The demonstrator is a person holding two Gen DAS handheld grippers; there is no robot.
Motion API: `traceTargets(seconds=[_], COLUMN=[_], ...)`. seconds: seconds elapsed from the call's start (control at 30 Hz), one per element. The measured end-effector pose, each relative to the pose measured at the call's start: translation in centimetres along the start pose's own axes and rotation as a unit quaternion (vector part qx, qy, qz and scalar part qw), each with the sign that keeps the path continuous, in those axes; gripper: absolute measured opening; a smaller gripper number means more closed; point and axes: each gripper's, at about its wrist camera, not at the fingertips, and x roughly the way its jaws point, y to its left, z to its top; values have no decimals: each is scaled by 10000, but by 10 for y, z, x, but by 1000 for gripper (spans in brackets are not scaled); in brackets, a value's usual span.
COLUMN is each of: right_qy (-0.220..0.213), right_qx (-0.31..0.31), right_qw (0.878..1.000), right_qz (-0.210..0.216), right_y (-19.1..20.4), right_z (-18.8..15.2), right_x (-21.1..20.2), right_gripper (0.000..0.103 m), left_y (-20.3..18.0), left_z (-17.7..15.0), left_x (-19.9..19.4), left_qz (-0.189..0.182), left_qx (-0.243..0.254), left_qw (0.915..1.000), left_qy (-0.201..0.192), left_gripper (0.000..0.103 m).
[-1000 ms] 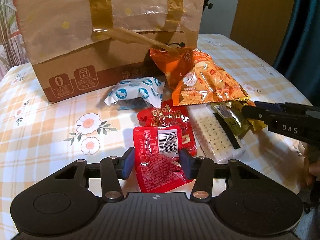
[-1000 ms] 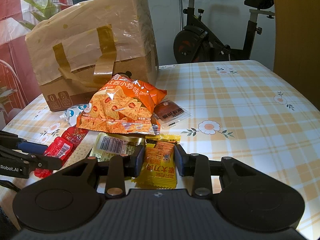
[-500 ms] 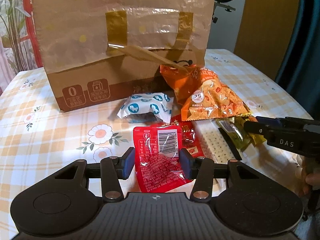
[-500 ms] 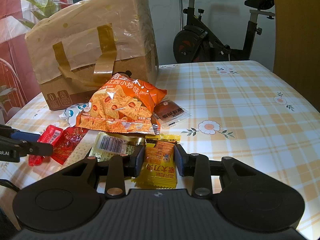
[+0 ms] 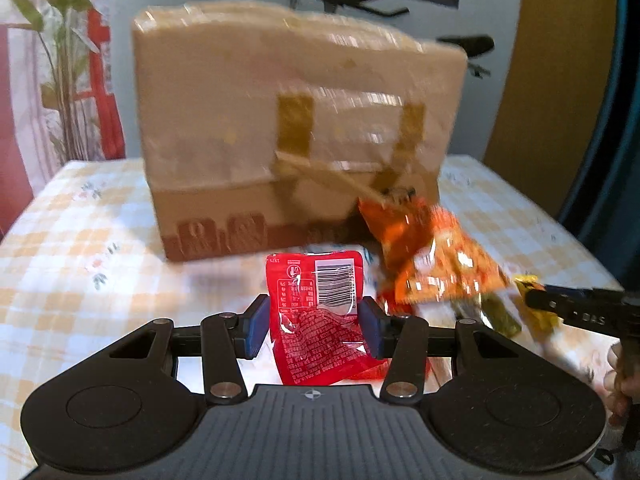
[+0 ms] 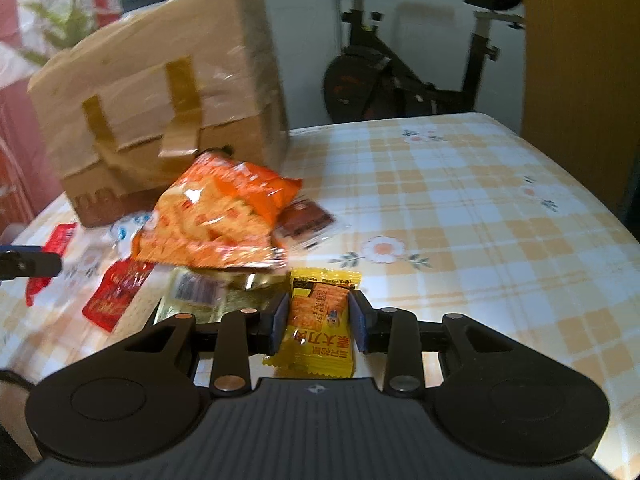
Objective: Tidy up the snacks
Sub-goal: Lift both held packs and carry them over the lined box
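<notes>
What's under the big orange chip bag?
Under the orange chip bag: a gold-green packet at its front edge, a brown-labelled clear packet at its right, a blue-white packet at its left. How far each extends beneath is covered.

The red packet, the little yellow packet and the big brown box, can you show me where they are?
red packet [image 5: 320, 316], left wrist view, middle of its printed back.
yellow packet [image 6: 320, 324], right wrist view, its orange middle.
brown box [image 5: 224, 128], left wrist view, its taped front wall.

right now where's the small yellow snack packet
In the right wrist view the small yellow snack packet sits clamped in the right gripper, just in front of the big orange chip bag.
</notes>
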Motion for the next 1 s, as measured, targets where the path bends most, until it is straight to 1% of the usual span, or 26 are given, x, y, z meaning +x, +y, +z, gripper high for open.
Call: traceTargets(seconds=[0.1, 0.2, 0.33, 0.43, 0.5, 0.63, 0.73, 0.8, 0.87, 1.0], right_qy=[-203, -474, -906, -1308, -1561, -1873, -2038, -2035, -1971, -1786], right_qx=[77, 29, -182, -486, -608, -710, -872, -823, -759, -863], right_qw=[9998, 9989, 9954, 9894, 9847, 9766, 9712, 9705, 9711, 9732], right_qz=[-20, 63, 264, 393, 485, 788, 871, 993, 1114, 1161], right_y=[-4, -1, 12, 27, 37, 56, 76, 89, 98, 113], right_z=[12, 32, 71, 106, 128, 170, 192, 204, 211, 217], right_x=[-12, -24, -35, -40, -40, -30, -14, 1, 16, 42], right_gripper=[35, 35, 35, 35, 35, 35, 35, 35, 35, 35], left_y=[5, 7, 6, 6, 5, 7, 7, 9, 17, 27], left_z=[16, 38, 75, 110, 134, 179, 202, 212, 218, 222], left_x=[-14, -28, -44, -52, -50, -35, -15, 1, 15, 40], left_qz=[-63, -234, -389, -518, -618, -769, -604, -469, -457, -161], left_qx=[63, 151, 312, 255, 178, -169, -212, -299, -412, -343], left_qw=[9995, 9976, 9933, 9889, 9868, 9844, 9858, 9885, 9905, 9942], left_qy=[-316, -632, -1043, -1369, -1486, -1576, -1555, -1409, -1230, -1011], left_gripper=[51, 51, 51, 51, 51, 51, 51, 51, 51, 53])
